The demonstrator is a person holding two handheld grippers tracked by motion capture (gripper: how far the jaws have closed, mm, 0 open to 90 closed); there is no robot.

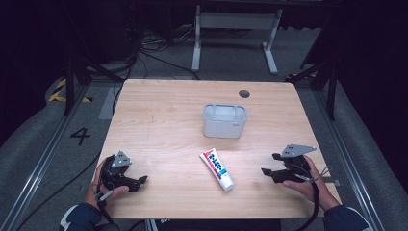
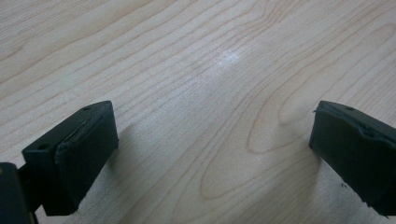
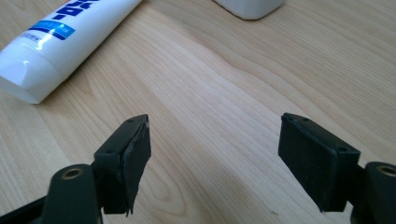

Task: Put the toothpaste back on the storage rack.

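We find the toothpaste tube (image 1: 217, 169) lying flat midway along the surface's (image 1: 159, 120) near edge, cap toward us, the grey container (image 1: 224, 121) behind it at centre. In the right gripper view, we see the cap facets. The right gripper (image 1: 267, 171), jaws spread and empty, sits near the right edge; the left gripper (image 1: 142, 180), likewise spread and empty, near the front-left corner.

"4" on floor (image 1: 80, 135); tube (image 1: 217, 169) print blue/red, prob. unreadable.
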